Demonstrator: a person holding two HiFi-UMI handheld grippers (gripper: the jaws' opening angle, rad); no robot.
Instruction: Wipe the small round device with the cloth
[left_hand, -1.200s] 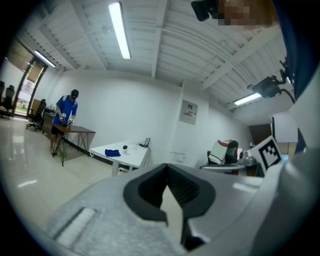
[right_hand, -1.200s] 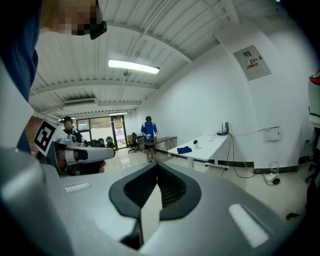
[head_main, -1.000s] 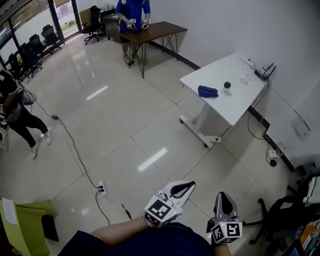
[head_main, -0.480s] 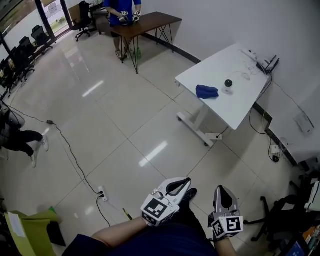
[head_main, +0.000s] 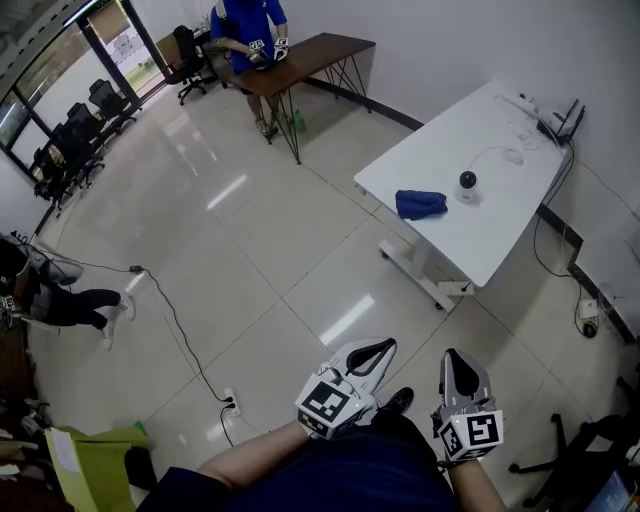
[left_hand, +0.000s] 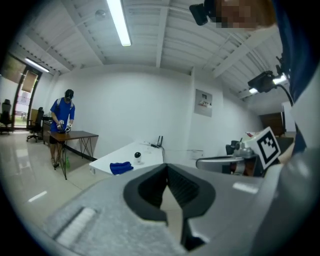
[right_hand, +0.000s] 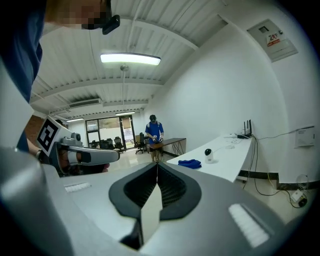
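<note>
Both claws low in the head view, held close to the torso, side by side and apart. Left claw (head_main: 378, 350): jaws together, nothing between them, tips angled up-right in the head view, marker cube facing the camera. Right claw (head_main: 455, 360): jaws together, empty, pointing straight up the frame. Left forearm (head_main: 250, 455) comes in bare from lower left. Right forearm (head_main: 478, 492) is barely visible.

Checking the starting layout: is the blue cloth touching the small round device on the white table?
Apart. The head view shows bare white table between the blue cloth and the small round device.
</note>
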